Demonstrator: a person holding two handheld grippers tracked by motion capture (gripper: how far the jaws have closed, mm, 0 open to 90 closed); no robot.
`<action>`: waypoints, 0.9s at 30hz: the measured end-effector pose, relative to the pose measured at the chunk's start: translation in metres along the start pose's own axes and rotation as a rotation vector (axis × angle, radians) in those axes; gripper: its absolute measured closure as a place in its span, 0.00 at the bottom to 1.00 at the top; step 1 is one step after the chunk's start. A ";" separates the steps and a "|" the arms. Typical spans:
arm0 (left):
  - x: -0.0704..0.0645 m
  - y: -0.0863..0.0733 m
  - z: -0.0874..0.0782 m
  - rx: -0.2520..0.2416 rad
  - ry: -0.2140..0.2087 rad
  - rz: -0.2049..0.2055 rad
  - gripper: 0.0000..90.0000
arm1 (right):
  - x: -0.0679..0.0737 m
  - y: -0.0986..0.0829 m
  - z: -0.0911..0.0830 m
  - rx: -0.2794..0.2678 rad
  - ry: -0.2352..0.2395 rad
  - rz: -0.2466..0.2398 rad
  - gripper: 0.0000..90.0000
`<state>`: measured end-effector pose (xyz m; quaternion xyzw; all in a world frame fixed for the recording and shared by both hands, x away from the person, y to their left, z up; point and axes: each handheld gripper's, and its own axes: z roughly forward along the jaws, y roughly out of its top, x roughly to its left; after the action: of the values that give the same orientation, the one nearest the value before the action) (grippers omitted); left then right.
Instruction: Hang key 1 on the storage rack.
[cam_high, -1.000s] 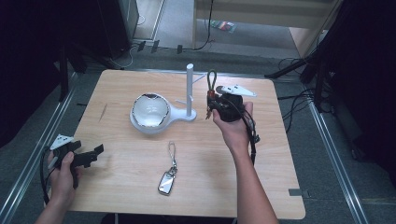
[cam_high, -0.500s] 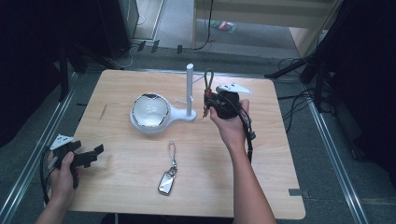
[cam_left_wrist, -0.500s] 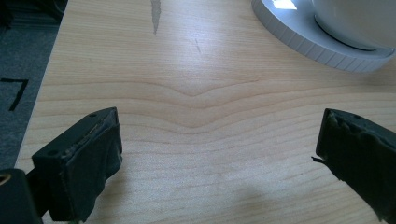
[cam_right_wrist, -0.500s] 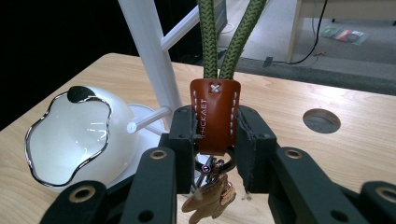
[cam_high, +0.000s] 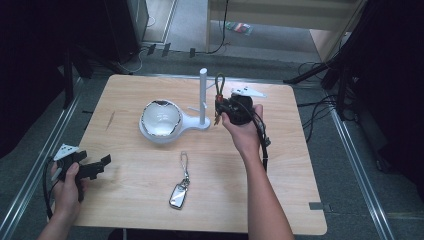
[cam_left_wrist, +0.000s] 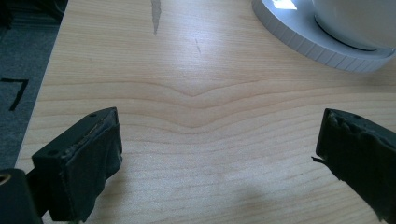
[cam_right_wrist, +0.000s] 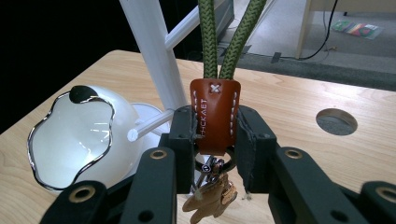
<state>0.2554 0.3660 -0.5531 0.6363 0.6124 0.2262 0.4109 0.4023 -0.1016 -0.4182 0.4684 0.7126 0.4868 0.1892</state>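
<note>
My right gripper (cam_high: 220, 107) is held above the table just right of the white post (cam_high: 203, 95) of a stand. In the right gripper view its jaws (cam_right_wrist: 215, 135) are shut on the brown leather tab (cam_right_wrist: 215, 114) of a key ring. A green cord loop (cam_right_wrist: 211, 37) rises from the tab and keys (cam_right_wrist: 210, 198) hang below it. One peg (cam_right_wrist: 150, 125) of the post points towards the jaws. My left gripper (cam_high: 95, 167) rests at the table's near left, open (cam_left_wrist: 210, 154), with bare wood between its fingers (cam_left_wrist: 79, 163).
A white bowl with a wavy metal rim (cam_high: 161, 119) sits on the stand's base left of the post. A silver car key fob on a chain (cam_high: 179, 194) lies near the front middle. The table has a round hole (cam_right_wrist: 336, 121) behind the right gripper.
My right gripper has carried the key ring slightly left, closer to the white post. The left gripper has stayed where it was.
</note>
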 end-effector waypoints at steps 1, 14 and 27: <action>0.000 0.000 0.000 0.000 -0.001 0.000 0.01 | 0.000 0.000 0.001 0.004 0.002 -0.001 0.79; 0.000 0.000 0.000 0.000 0.000 0.000 0.01 | 0.007 -0.002 0.009 0.026 0.019 -0.023 0.79; 0.000 0.000 0.000 0.001 -0.001 0.000 0.01 | 0.010 -0.008 0.013 0.047 0.019 -0.048 0.79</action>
<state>0.2554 0.3662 -0.5530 0.6365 0.6125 0.2258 0.4109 0.4031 -0.0868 -0.4295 0.4507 0.7368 0.4696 0.1829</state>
